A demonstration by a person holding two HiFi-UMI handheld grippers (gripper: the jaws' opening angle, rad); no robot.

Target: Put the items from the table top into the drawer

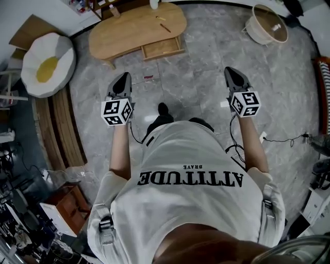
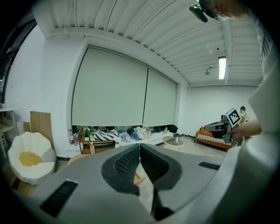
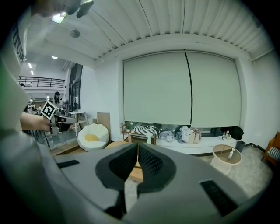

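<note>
A low wooden table [image 1: 129,31] stands ahead of me on the grey floor, its shallow drawer [image 1: 162,48] pulled out at the near side. On its top lie a dark thin stick [image 1: 165,27], a small yellow piece [image 1: 161,18] and a white object [image 1: 153,4] at the far edge. My left gripper [image 1: 122,82] and right gripper [image 1: 233,76] are held out over the floor, well short of the table. In the left gripper view the left gripper [image 2: 139,146] has its pads together with nothing between them. The right gripper [image 3: 138,146] is likewise shut and empty.
An egg-shaped cushion chair [image 1: 49,63] sits left of the table beside wooden boards [image 1: 59,129]. A round basket table [image 1: 267,24] stands at the far right. A small red thing [image 1: 148,77] lies on the floor near the drawer. A cable [image 1: 281,139] trails at the right.
</note>
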